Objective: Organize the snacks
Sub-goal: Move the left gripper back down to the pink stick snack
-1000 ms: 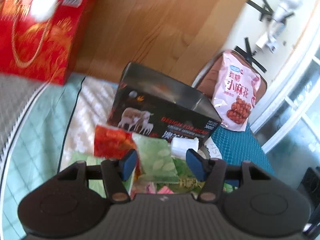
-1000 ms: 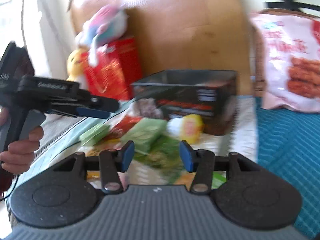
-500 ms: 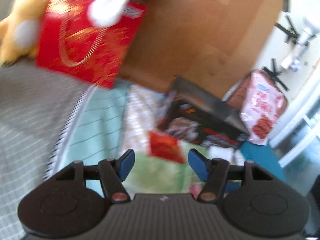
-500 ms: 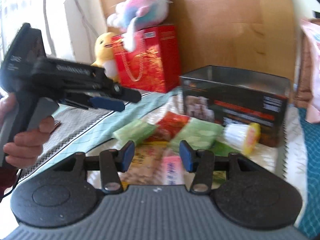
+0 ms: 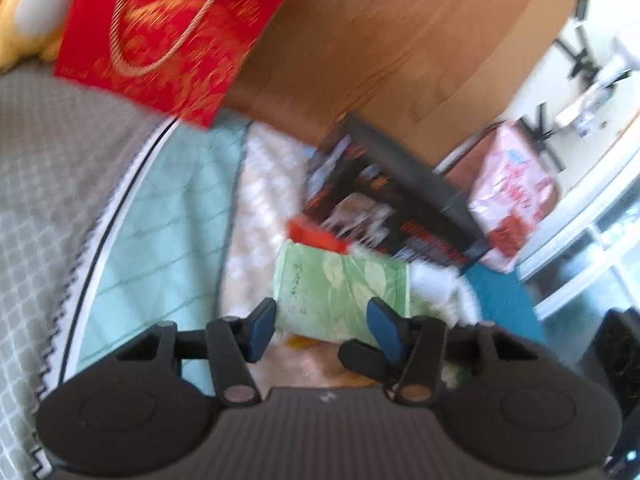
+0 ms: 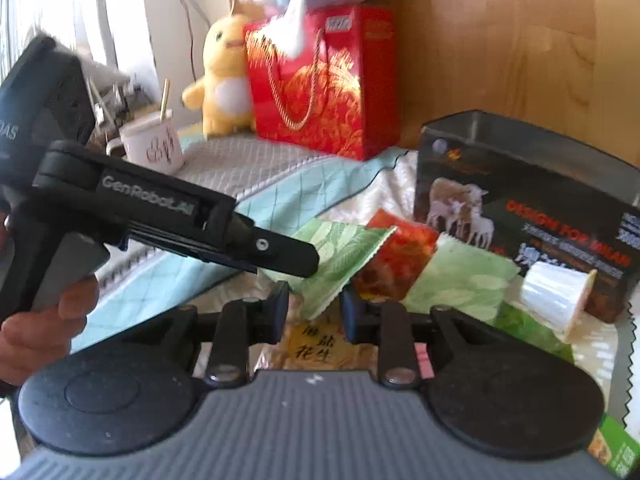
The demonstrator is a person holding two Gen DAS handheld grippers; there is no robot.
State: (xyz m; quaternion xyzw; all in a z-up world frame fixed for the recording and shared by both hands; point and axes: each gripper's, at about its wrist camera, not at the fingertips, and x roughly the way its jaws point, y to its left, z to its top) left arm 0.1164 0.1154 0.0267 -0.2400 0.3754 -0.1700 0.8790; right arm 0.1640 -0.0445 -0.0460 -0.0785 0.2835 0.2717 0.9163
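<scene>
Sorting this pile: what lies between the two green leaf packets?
In the right wrist view, a red-orange packet lies between the left green packet and the right one.

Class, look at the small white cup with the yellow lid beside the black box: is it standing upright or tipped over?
Tipped over. The cup lies on its side in front of the black box, yellow lid facing sideways.

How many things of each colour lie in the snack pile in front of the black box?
Light green packets: 2
Red packet: 1
Yellow packet: 1
White jelly cup: 1
Dark green packet: 1
Total: 6
</scene>
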